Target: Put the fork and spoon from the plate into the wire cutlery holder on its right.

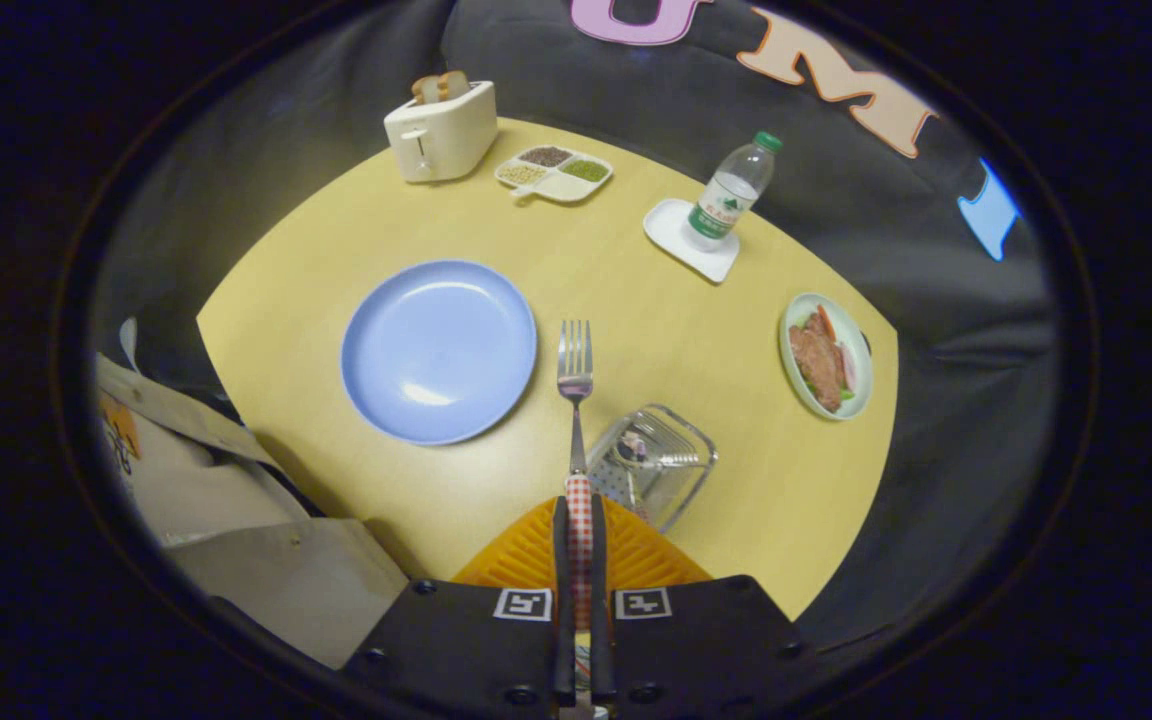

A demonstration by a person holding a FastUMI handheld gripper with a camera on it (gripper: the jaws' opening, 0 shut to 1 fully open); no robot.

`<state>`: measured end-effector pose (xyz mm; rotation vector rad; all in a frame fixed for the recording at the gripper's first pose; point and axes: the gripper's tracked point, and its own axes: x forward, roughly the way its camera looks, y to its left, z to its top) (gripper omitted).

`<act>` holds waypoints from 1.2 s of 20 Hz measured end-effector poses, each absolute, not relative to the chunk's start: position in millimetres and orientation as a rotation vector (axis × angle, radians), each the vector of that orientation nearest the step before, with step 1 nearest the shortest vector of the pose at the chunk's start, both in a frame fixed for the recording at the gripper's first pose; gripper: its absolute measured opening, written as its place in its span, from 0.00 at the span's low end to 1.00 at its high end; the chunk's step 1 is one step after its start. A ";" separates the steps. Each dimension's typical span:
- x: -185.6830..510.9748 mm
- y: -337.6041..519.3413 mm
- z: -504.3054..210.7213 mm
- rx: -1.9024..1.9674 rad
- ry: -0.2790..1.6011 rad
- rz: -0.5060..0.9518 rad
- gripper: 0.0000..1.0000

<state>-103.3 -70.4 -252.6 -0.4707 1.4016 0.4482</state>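
Note:
My gripper (pixel 579 525) is shut on the fork (pixel 575 380), both fingers pressing its red-and-white checked handle. The fork's metal tines point forward, above the table between the plate and the holder. An empty blue plate (pixel 438 350) lies ahead and to the left of the fingers. The wire cutlery holder (pixel 656 460) stands just ahead and right of the fingertips, with the spoon's bowl (pixel 629 447) showing inside it.
On the round yellow table (pixel 636 290) beyond the plate stand a white toaster (pixel 441 130) with bread, a divided snack dish (pixel 553 172), a water bottle (pixel 732 190) on a white coaster and a green plate of food (pixel 826 355). Cardboard boxes (pixel 236 500) sit off the left side.

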 end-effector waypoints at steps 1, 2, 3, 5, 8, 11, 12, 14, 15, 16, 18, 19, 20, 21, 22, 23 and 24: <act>-105.4 -81.2 -249.4 -0.482 1.421 0.453 0.09; -108.1 -91.6 -246.5 -0.493 1.440 0.455 0.09; -110.4 -101.1 -246.3 -0.500 1.463 0.454 0.09; -114.7 -119.1 -246.3 -0.513 1.505 0.447 0.09; -117.8 -134.8 -248.1 -0.532 1.561 0.466 0.09; -117.0 -146.9 -253.4 -0.600 1.631 0.519 0.09; -116.9 -149.0 -253.6 -0.616 1.659 0.535 0.11; -115.5 -148.1 -260.6 -0.629 1.705 0.560 0.11; -115.2 -146.3 -263.6 -0.636 1.726 0.574 0.11; -113.2 -145.8 -265.7 -0.647 1.735 0.580 0.11; -106.5 -145.1 -268.5 -0.661 1.753 0.574 0.11; -107.8 -142.1 -266.4 -0.662 1.760 0.569 0.11; -107.5 -141.4 -270.7 -0.659 1.767 0.569 0.13; -107.5 -141.0 -270.4 -0.651 1.780 0.560 0.14; -104.9 -138.5 -269.0 -0.641 1.776 0.560 0.15; -94.6 -139.0 -271.3 -0.633 1.763 0.559 0.24; -92.7 -137.4 -270.2 -0.618 1.753 0.550 0.33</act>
